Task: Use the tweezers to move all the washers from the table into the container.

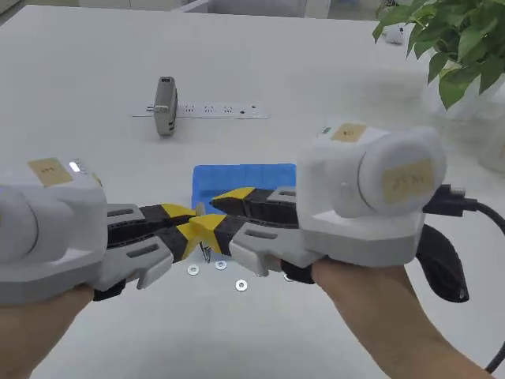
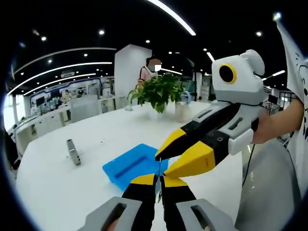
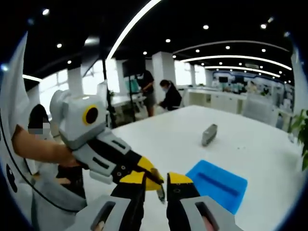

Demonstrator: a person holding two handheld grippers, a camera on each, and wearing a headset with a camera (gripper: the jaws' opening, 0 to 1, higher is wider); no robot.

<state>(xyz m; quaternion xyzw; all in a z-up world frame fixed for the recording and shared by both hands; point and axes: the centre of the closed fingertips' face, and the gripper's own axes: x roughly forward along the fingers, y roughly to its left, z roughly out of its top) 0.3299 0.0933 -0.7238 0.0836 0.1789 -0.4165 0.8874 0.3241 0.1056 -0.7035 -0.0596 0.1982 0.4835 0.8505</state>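
Thin metal tweezers (image 1: 205, 251) hang point-down from my left gripper (image 1: 196, 225), which is shut on their upper end (image 2: 158, 185). My right gripper (image 1: 211, 215) meets it tip to tip from the right. Its jaws (image 3: 157, 182) stand open, one on each side of the tweezers (image 3: 160, 192). Several small silver washers (image 1: 193, 270) (image 1: 220, 265) (image 1: 241, 284) lie on the white table just below the tweezers' points. The blue container (image 1: 245, 180) sits right behind the grippers, partly hidden by them, and shows in both gripper views (image 2: 132, 163) (image 3: 216, 185).
A white power strip (image 1: 209, 110) with a grey block (image 1: 164, 105) standing on it lies farther back on the table (image 1: 95, 142). A green plant (image 1: 450, 39) stands at the far right corner. People stand in the room's background.
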